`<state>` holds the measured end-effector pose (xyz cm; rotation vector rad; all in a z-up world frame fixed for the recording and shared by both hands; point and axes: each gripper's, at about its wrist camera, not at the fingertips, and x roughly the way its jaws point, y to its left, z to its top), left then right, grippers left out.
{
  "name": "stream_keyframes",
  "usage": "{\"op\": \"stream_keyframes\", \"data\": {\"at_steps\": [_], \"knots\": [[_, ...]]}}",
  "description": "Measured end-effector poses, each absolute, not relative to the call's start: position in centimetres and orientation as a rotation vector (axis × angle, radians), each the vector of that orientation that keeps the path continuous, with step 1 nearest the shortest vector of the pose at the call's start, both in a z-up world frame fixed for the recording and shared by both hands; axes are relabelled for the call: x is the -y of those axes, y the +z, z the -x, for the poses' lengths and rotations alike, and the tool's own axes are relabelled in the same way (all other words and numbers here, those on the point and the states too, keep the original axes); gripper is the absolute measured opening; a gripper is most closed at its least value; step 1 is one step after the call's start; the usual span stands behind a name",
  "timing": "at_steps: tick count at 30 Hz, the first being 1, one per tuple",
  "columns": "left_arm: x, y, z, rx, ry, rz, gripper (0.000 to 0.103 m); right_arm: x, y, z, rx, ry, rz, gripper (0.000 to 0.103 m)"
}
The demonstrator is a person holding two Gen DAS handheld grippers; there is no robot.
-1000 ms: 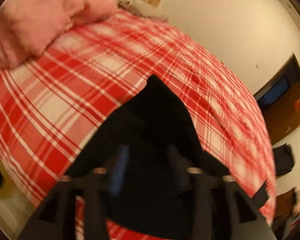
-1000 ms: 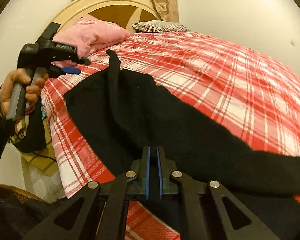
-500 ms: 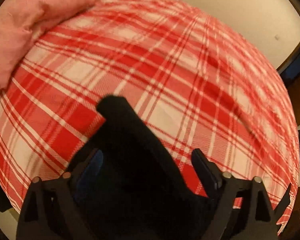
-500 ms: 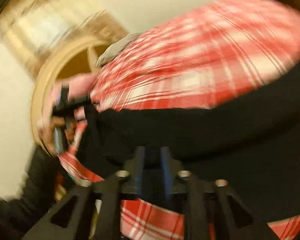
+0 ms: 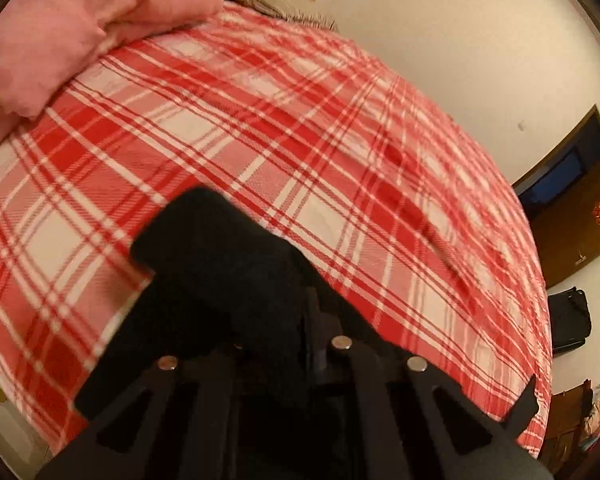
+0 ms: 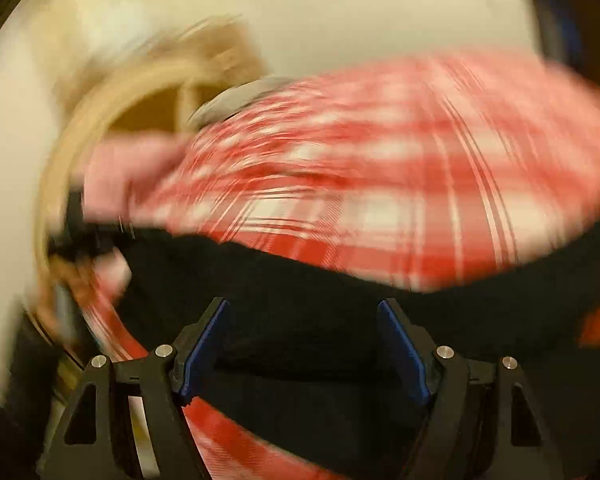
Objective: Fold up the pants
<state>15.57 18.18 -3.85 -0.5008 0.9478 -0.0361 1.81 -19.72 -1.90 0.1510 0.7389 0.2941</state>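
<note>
Black pants [image 5: 220, 280] lie on a red-and-white plaid bed cover [image 5: 300, 120]. In the left wrist view a bunched end of them rises over my left gripper [image 5: 300, 312], whose fingers stand close together, shut on the cloth. The right wrist view is badly motion-blurred. There the pants [image 6: 300, 280] stretch as a dark band across the bed cover [image 6: 380, 160]. My right gripper [image 6: 302, 308] is open above them, blue pads [image 6: 204, 344] wide apart with nothing pinched. At the far left a blurred hand [image 6: 72, 276] holds the other gripper at the pants' end.
A pink pillow [image 5: 80, 20] and a grey pillow [image 5: 276, 0] lie at the head of the bed, near a curved wooden headboard [image 6: 84, 128]. A white wall runs behind. A dark doorway [image 5: 572, 200] and a black bag [image 5: 568, 316] are at the right, past the bed edge.
My right gripper was shut on the pants and has opened, letting go while swinging. My left gripper stood open half a second ago and has closed on the pants' end.
</note>
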Motion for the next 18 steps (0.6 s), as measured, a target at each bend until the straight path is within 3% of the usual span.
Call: {"op": "stream_keyframes", "data": {"at_steps": [6,13,16,18], "knots": [[-19.3,-4.2,-14.1,-0.931,-0.001,0.469,0.009,16.0,-3.7,-2.9,-0.829,0.5,0.304,0.077],[-19.7,-6.7,-13.3,-0.972,0.032,0.487,0.009,15.1,-6.8,-5.1,-0.957,0.615,0.482,0.076],[-19.7,-6.7,-13.2,-0.976,0.027,0.482,0.009,15.1,-7.7,-5.7,-1.012,0.635,0.46,0.05],[-19.8,-6.3,-13.0,-0.966,0.018,0.481,0.009,15.0,-7.3,-5.3,-1.019,0.648,0.454,0.017]]}}
